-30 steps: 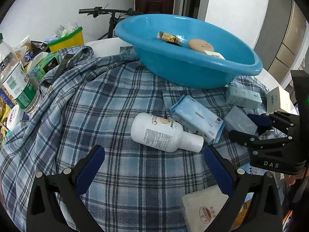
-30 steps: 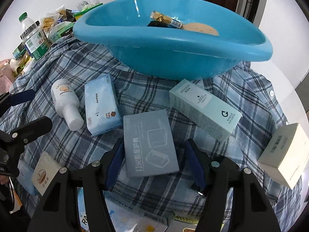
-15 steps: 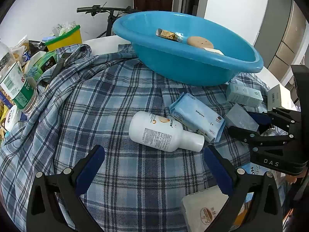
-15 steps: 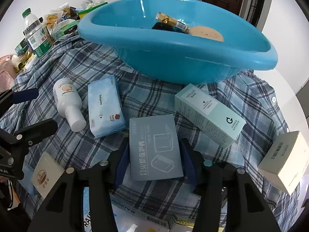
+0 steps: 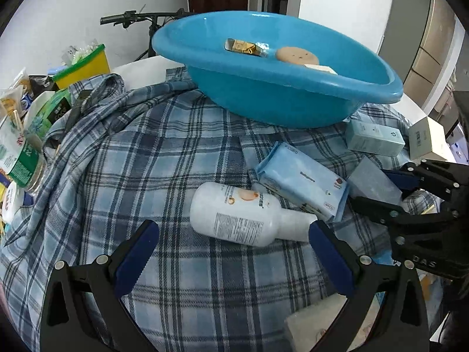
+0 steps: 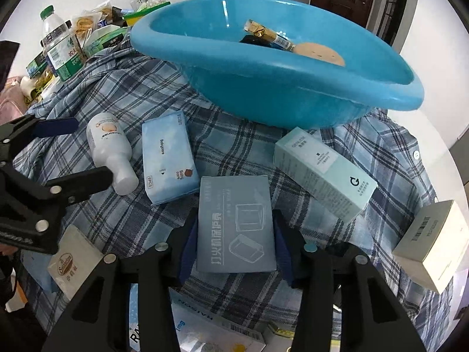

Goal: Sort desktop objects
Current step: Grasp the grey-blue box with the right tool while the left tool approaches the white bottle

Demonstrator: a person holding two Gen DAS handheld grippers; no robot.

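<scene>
My right gripper (image 6: 236, 245) is shut on a flat grey-blue box (image 6: 236, 224), lifted slightly off the plaid cloth (image 6: 234, 152); the box also shows in the left wrist view (image 5: 373, 183). My left gripper (image 5: 231, 252) is open and empty just in front of a white bottle (image 5: 243, 214) lying on its side. A light blue wipes pack (image 5: 302, 180) lies beside the bottle. A blue basin (image 5: 272, 73) at the back holds a gold-wrapped tube (image 5: 244, 47) and a round tan disc (image 5: 296, 55).
A pale teal carton (image 6: 322, 173) and a cream box (image 6: 431, 243) lie at the right. A small soap box (image 6: 73, 261) and a printed box (image 6: 211, 331) sit near the front. A water bottle (image 6: 60, 47) and snack clutter (image 5: 44, 102) crowd the left. A bicycle (image 5: 140, 19) stands behind.
My right gripper has closed onto the grey-blue box and raised it a little. My left gripper has moved closer to the white bottle and stays open.
</scene>
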